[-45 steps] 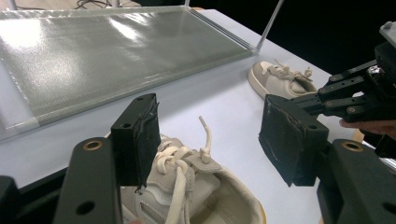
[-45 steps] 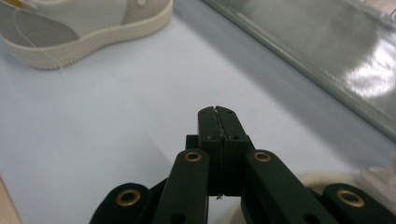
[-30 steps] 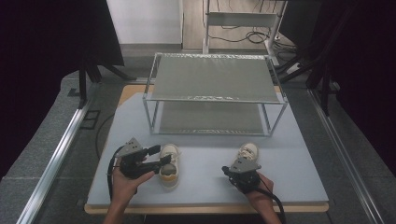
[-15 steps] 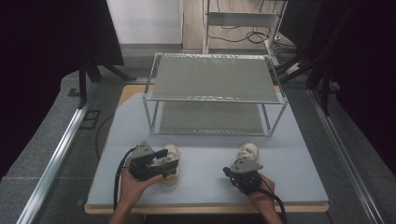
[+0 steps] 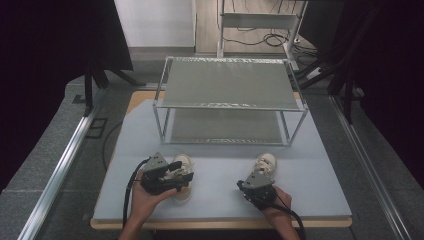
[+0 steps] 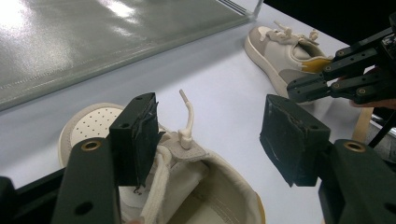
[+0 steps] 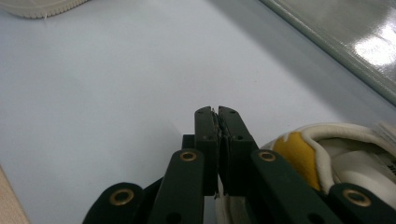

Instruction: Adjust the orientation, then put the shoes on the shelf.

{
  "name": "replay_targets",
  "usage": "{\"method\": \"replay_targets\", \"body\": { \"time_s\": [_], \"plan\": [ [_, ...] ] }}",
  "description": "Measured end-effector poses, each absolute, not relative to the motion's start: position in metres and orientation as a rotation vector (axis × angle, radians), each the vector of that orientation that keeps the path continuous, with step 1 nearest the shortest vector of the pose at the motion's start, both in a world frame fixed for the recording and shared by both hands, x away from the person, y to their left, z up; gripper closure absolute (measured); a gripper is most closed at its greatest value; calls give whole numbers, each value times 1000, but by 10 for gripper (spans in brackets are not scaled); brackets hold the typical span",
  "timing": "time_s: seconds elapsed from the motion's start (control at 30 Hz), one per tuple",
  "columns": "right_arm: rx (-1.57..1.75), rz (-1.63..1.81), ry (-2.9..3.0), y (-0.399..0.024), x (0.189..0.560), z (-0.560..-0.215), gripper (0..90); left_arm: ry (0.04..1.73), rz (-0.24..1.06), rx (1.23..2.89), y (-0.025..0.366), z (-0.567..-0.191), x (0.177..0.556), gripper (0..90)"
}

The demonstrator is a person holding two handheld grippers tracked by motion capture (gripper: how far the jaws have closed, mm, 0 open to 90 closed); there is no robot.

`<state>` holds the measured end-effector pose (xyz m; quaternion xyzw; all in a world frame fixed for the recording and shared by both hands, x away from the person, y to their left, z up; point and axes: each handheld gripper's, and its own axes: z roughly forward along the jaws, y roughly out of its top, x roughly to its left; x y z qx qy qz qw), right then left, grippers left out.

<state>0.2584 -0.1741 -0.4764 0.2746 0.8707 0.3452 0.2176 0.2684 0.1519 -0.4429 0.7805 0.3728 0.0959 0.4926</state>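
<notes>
Two cream sneakers lie on the pale table (image 5: 220,165). My left gripper (image 5: 176,175) hangs over the left sneaker (image 5: 184,161), open. In the left gripper view (image 6: 215,135) one pad (image 6: 137,135) rests by the laces of this sneaker (image 6: 88,126), and the other stands off its side above the table. My right gripper (image 5: 255,178) sits at the heel of the right sneaker (image 5: 266,162). Its jaws (image 7: 217,114) have just eased apart a trace but still meet, beside the yellow-tabbed heel (image 7: 294,156). I cannot tell whether they pinch any of the shoe.
A two-tier metal rack (image 5: 230,82) stands across the back half of the table. The table's wooden front edge (image 5: 220,222) runs just before the hands. Aluminium rails (image 5: 60,165) flank the table, and cables lie on the floor behind.
My left gripper has shifted slightly right and turned over the left sneaker. The right hand and both sneakers stay where they were.
</notes>
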Motion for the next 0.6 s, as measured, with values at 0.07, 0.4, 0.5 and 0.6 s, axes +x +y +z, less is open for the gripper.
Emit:
{"method": "replay_targets", "body": {
  "time_s": [0.07, 0.4, 0.5, 0.6],
  "plan": [
    [755, 953, 2415, -174, 258, -477, 873, 905, 233, 1895, 152, -443, 268, 363],
    [770, 963, 2422, -178, 259, -476, 895, 908, 233, 1899, 153, -443, 269, 362],
    [774, 961, 2421, -179, 258, -476, 895, 909, 234, 1899, 154, -443, 269, 361],
    [781, 969, 2422, -180, 258, -476, 895, 910, 236, 1899, 154, -443, 269, 361]
  ]
}}
